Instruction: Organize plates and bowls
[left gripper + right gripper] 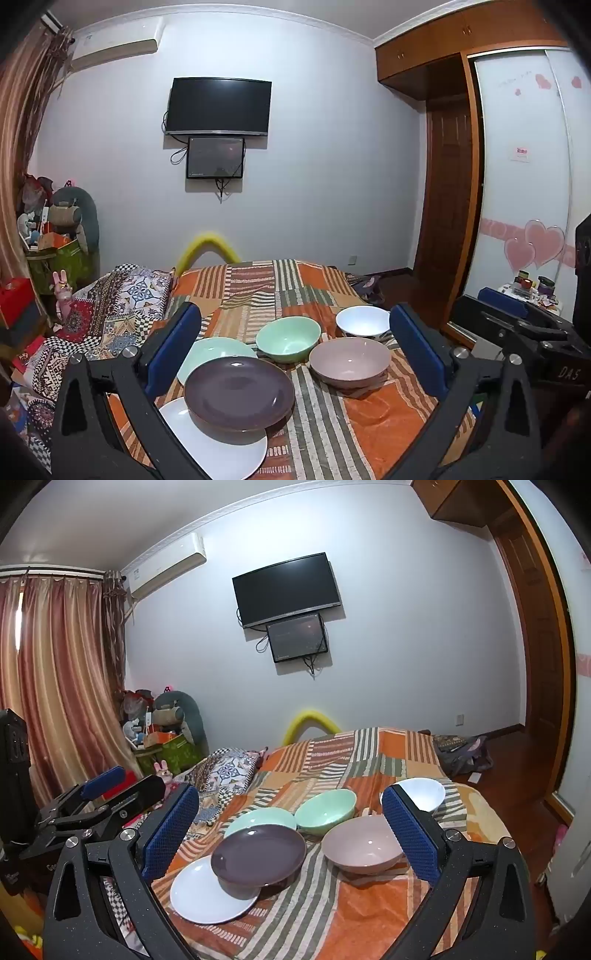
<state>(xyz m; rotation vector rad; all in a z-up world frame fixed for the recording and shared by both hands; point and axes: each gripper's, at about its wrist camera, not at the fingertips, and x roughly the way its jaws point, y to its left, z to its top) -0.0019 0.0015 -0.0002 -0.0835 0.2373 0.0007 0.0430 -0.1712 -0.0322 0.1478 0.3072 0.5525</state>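
Both hand-held grippers, left [295, 354] and right [291, 834], wide open, empty. Purple plate [239, 393] overlaps white plate [218, 443]; bowls behind it. Soft bed [384, 413], probably unstable: stack may slide.

Dim, bluish indoor light w/ soft shadows; fisheye is bending edges, corners are vignetting black, dishes are glinting faintly.
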